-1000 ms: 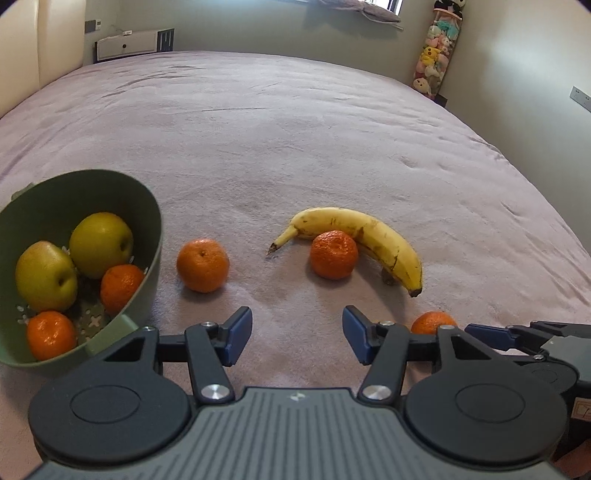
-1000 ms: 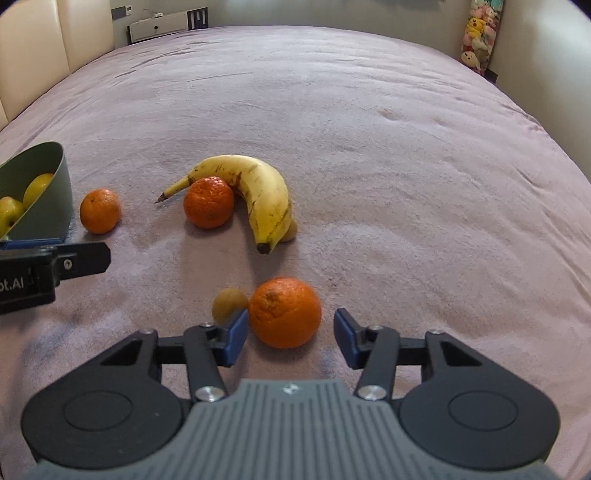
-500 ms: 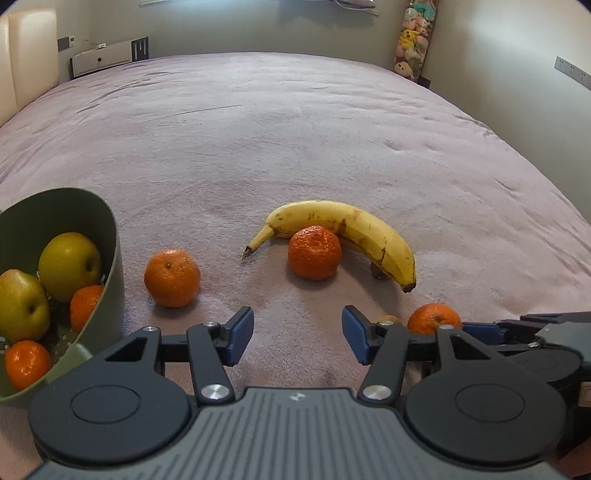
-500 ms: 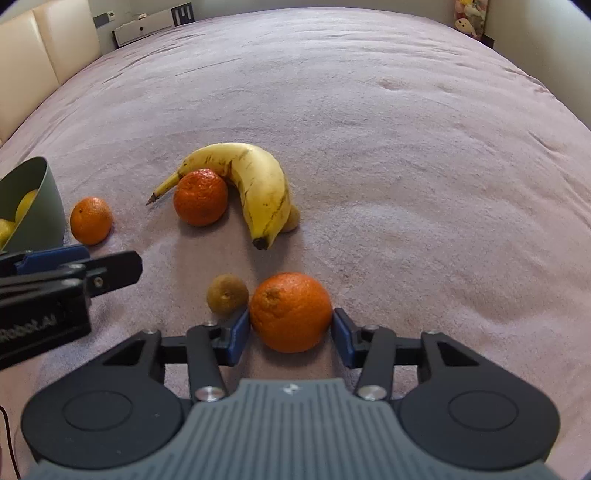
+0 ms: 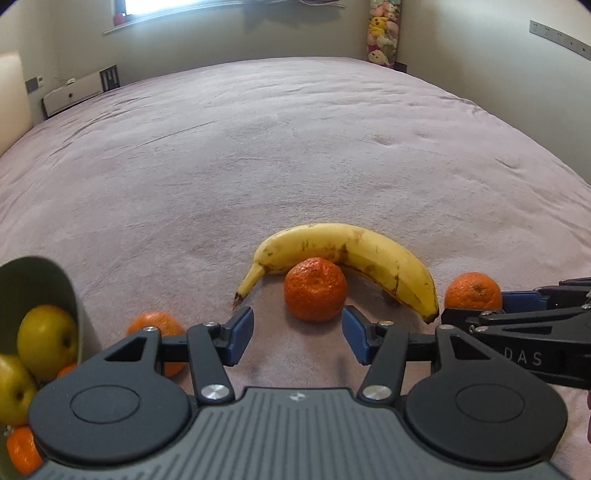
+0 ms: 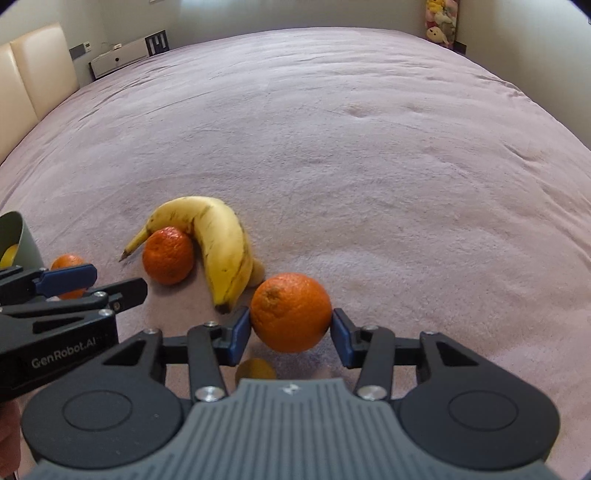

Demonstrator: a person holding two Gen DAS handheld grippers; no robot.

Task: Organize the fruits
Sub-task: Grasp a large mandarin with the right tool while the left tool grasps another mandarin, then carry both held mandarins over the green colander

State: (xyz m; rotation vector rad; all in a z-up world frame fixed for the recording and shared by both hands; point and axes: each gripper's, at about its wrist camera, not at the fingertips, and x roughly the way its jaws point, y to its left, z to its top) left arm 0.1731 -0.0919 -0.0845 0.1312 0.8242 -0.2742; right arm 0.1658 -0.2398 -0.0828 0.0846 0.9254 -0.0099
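Note:
My right gripper (image 6: 291,328) is shut on a large orange (image 6: 291,312), both blue pads pressing its sides, low over the blanket. A banana (image 6: 218,240) curves around a mandarin (image 6: 168,254) just ahead on the left. In the left wrist view that mandarin (image 5: 315,288) lies just beyond my open left gripper (image 5: 297,334), with nothing between the jaws. Another mandarin (image 5: 155,325) is half hidden behind the left finger. The green bowl (image 5: 55,273) at the far left holds yellow-green apples (image 5: 46,339) and mandarins.
Everything lies on a wide bed with a pink-grey blanket (image 5: 295,147). A small brown fruit (image 6: 255,369) sits under my right gripper and another (image 6: 258,273) behind the banana's tip. Cream headboard panels (image 6: 37,74) stand far left, plush toys (image 5: 382,33) in the far corner.
The right jaws have closed onto the orange, and the small brown fruit now lies beneath them. My left gripper has slid right, from beside the bowl to just before the mandarin by the banana.

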